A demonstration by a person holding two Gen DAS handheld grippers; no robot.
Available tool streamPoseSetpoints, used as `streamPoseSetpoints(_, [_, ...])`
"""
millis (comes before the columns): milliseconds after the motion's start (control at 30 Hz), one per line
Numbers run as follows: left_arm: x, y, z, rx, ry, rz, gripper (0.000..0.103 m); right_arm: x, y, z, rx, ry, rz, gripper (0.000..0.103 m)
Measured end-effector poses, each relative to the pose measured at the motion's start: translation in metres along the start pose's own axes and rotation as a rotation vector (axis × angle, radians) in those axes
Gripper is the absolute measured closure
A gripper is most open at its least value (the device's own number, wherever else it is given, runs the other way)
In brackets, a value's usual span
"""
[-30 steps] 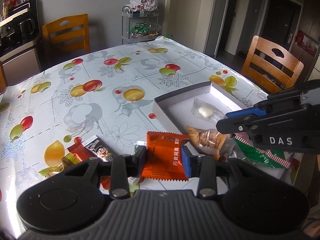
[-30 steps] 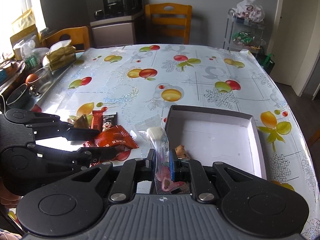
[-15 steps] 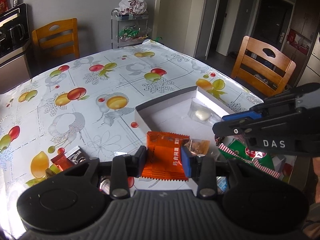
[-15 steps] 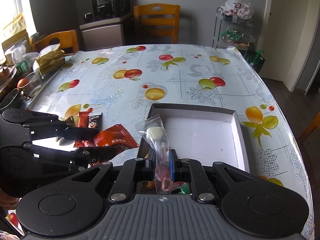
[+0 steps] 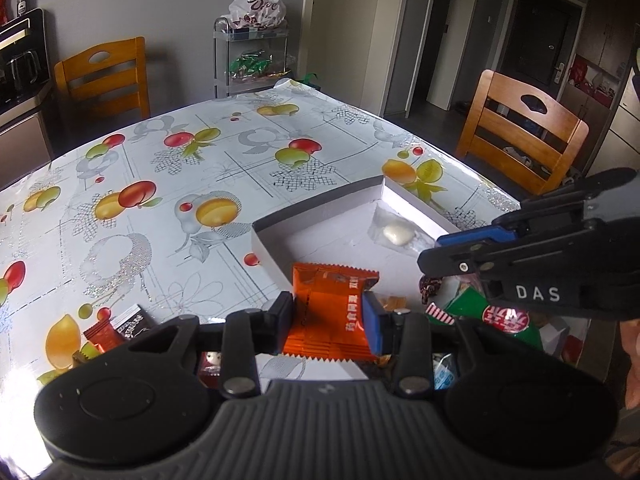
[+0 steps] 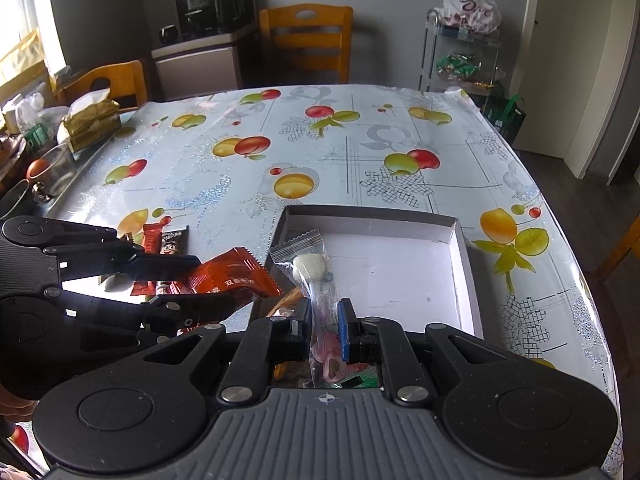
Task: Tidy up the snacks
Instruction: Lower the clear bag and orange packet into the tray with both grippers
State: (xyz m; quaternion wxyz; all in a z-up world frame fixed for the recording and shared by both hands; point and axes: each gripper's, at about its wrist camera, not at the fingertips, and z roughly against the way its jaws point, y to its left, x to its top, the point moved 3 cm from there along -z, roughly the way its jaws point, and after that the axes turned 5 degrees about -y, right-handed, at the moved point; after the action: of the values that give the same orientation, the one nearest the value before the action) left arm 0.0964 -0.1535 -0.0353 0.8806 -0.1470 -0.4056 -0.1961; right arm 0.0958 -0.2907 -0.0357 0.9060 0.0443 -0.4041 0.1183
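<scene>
My left gripper (image 5: 329, 320) is shut on an orange snack packet (image 5: 330, 312), held above the near left corner of a shallow white box (image 5: 320, 236). The packet (image 6: 236, 276) and left gripper (image 6: 218, 284) also show in the right wrist view. My right gripper (image 6: 325, 332) is shut on a clear packet with a white candy (image 6: 310, 266), held upright over the box's near edge (image 6: 466, 264). In the left wrist view the right gripper (image 5: 432, 254) holds that clear packet (image 5: 396, 234) over the box.
Loose snacks lie on the fruit-print tablecloth: red and black packets (image 6: 164, 238) left of the box, green and striped packets (image 5: 496, 316) near the front. Wooden chairs (image 5: 520, 136) stand around the table. A tissue pack and glass (image 6: 88, 120) sit at the far left.
Both grippers have moved with their packets toward the box; the orange packet now hangs over the box's near left corner and the clear packet is over the box interior.
</scene>
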Motion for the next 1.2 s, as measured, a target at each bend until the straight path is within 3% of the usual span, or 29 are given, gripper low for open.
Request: streamPoseSetpoints(1200, [0.01, -0.02, -0.051, -0.054, 0.055, -0.019, 0.068, -0.006, -0.033, -0.026, -0.026, 0.073, -0.018, 0.087])
